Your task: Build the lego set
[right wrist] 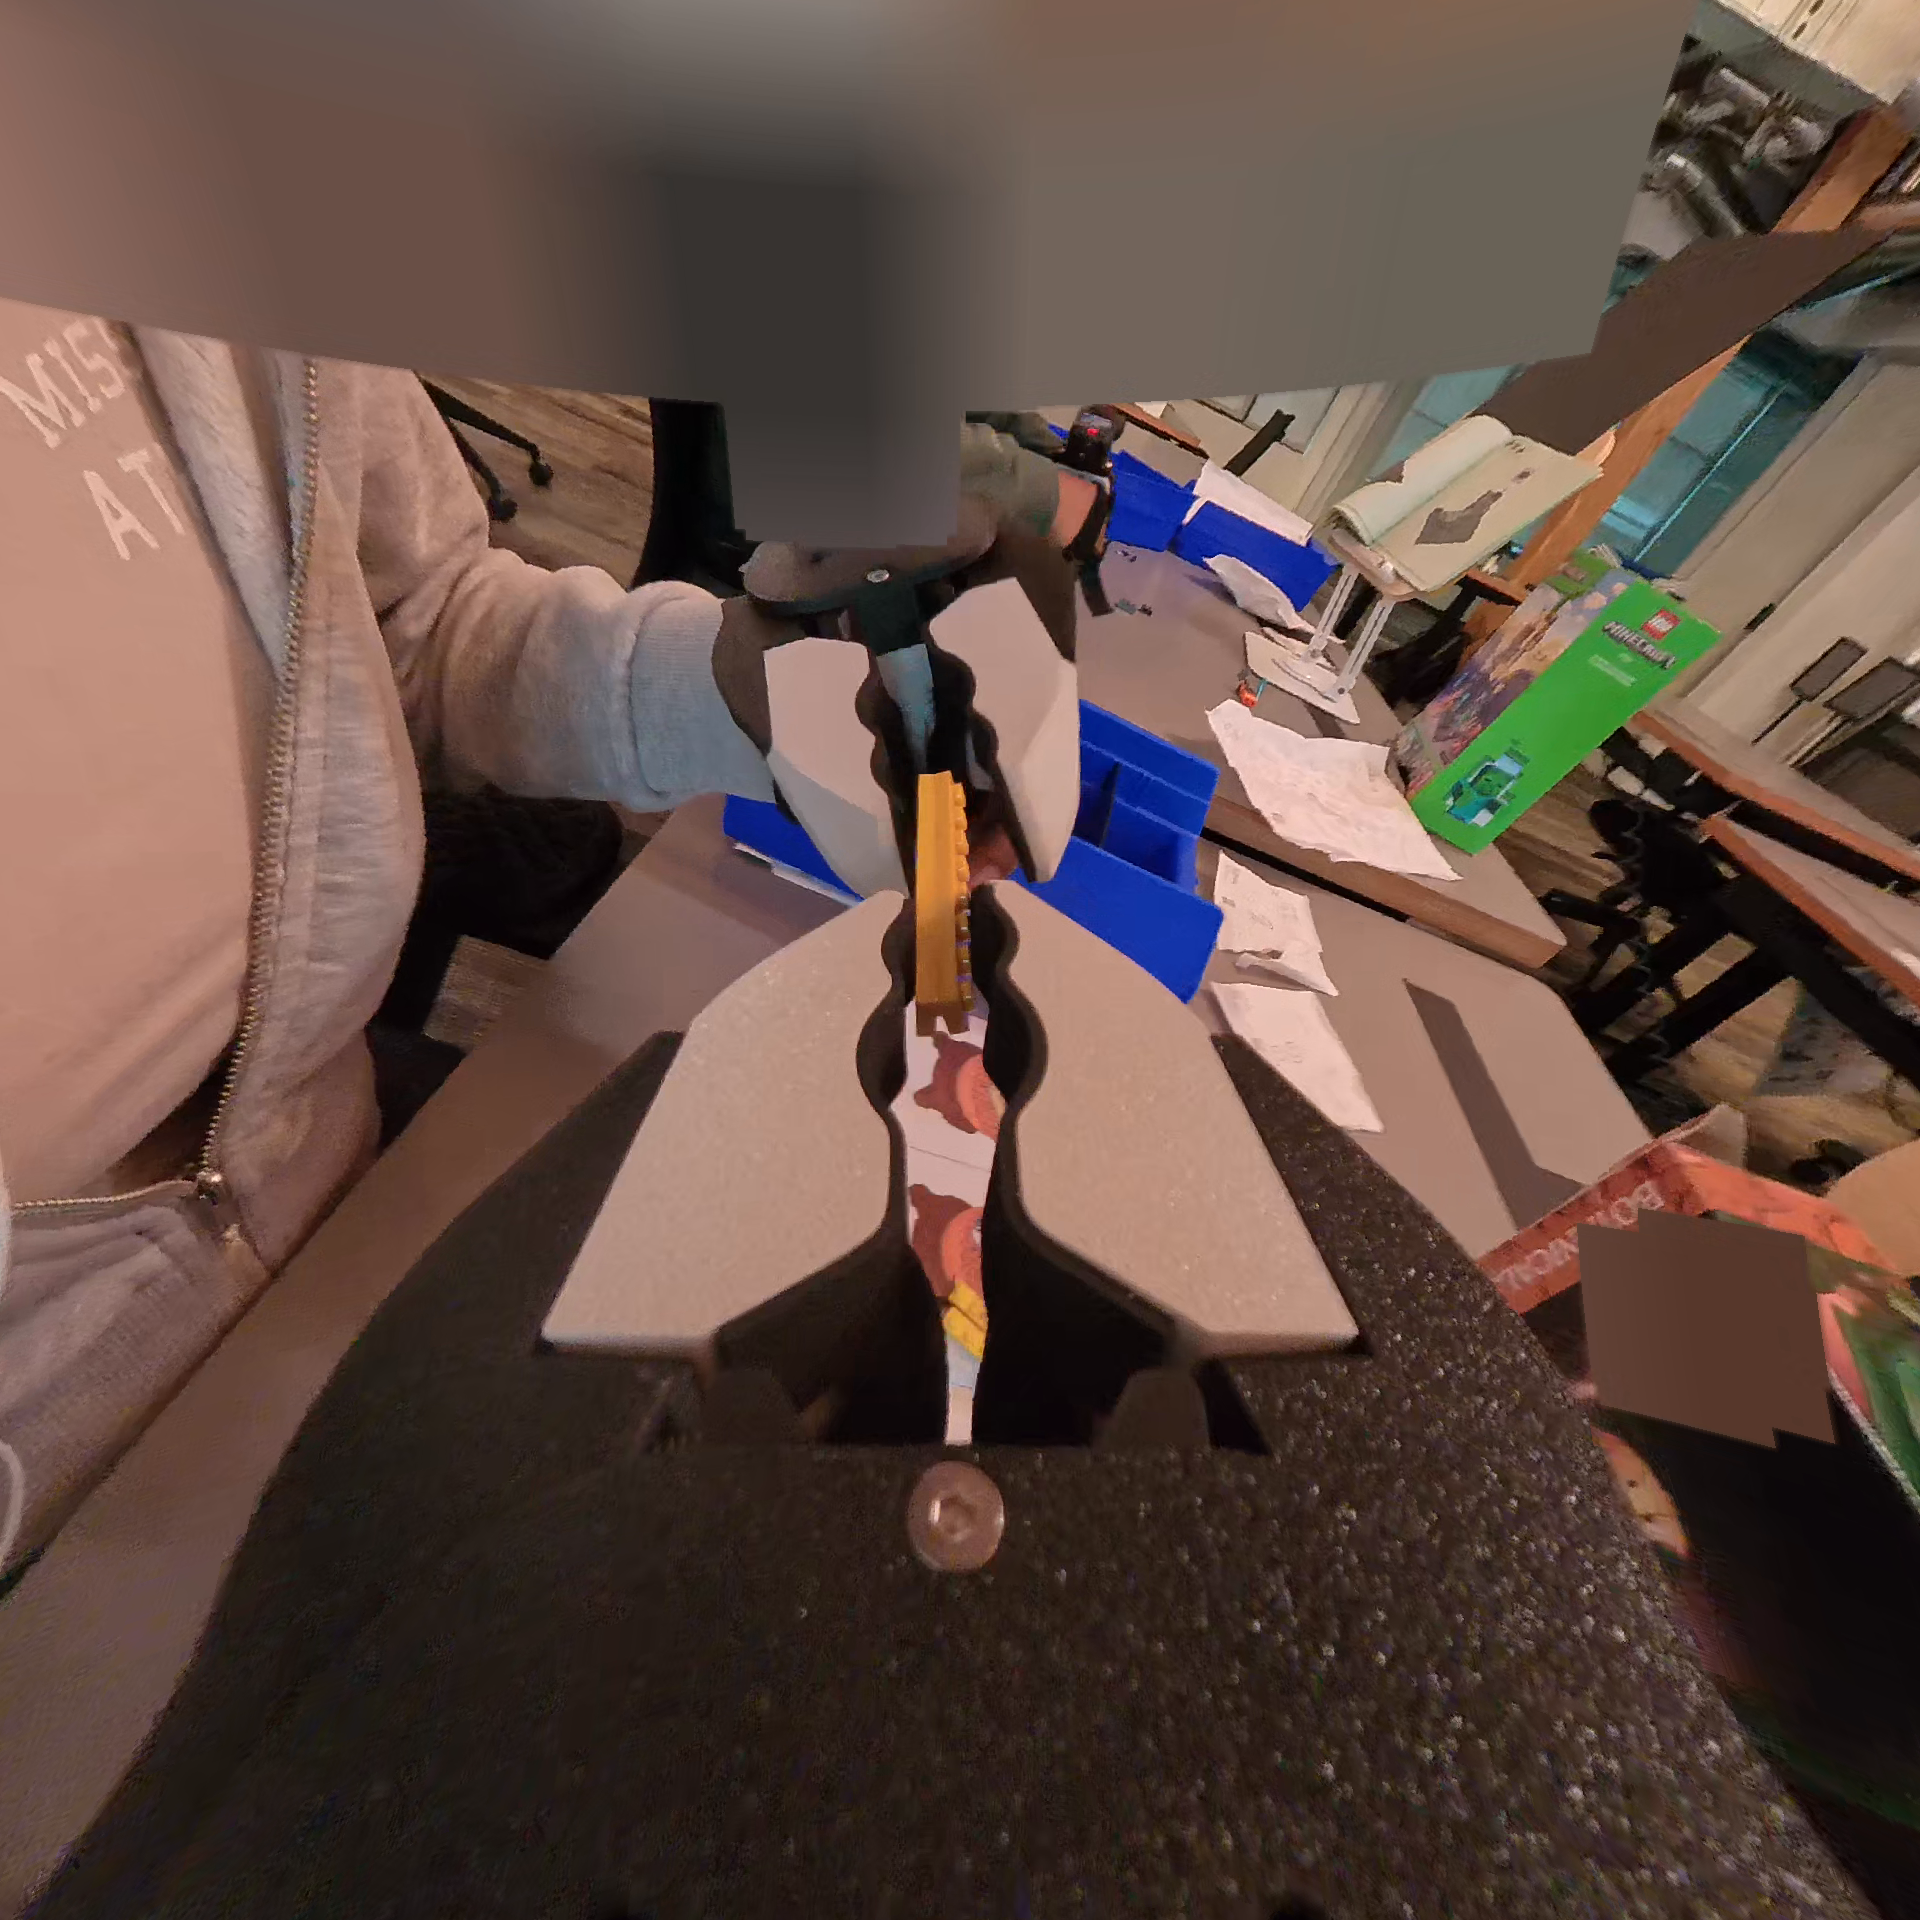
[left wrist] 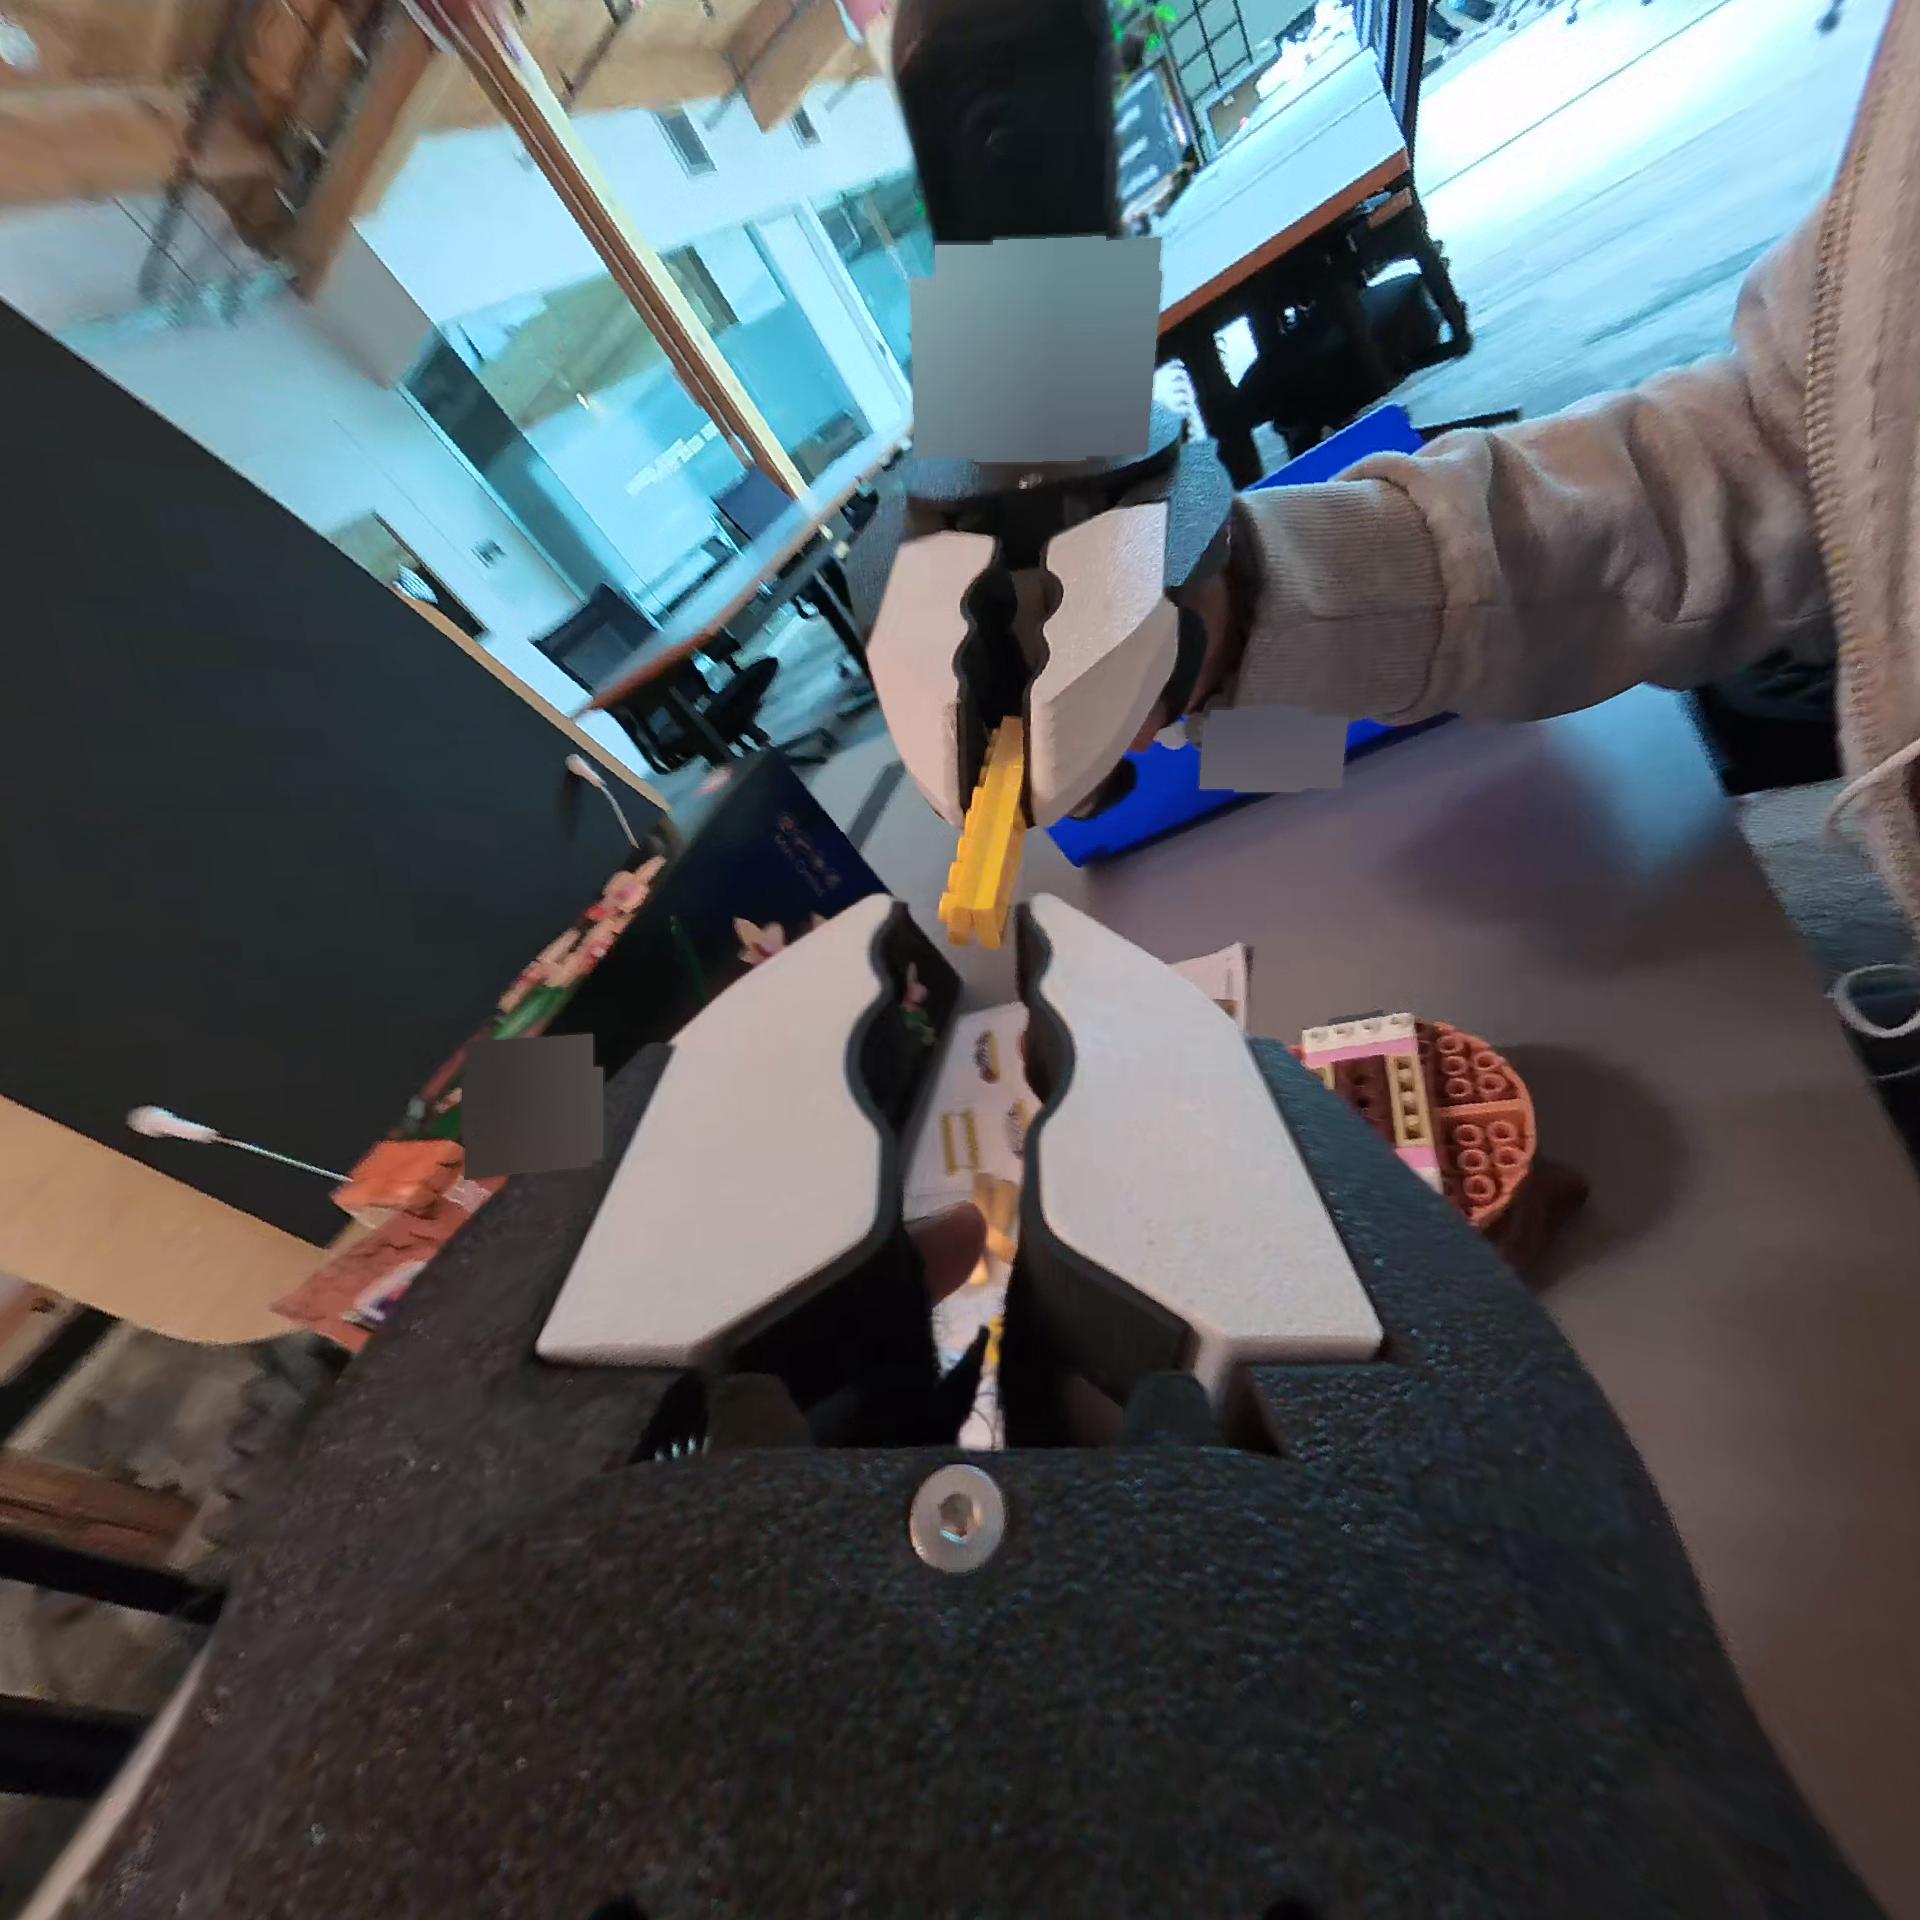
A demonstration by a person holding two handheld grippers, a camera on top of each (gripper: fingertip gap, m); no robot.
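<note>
Your right gripper (left wrist: 997, 800) pinches the yellow plate (left wrist: 982, 847) in its jaws, held above the table (left wrist: 1558, 883) at 12 o'clock from your left gripper (left wrist: 961, 925), whose jaws stand slightly spread.

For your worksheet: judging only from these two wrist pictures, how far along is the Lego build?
Done: a round reddish-brown studded base lies on the grey table, with pink and cream bricks on it. In hand: the right gripper is shut on a flat yellow studded plate, held above the table; the left gripper, open, faces it. Left: that plate is not yet on the base, which looks only partly covered.
</note>
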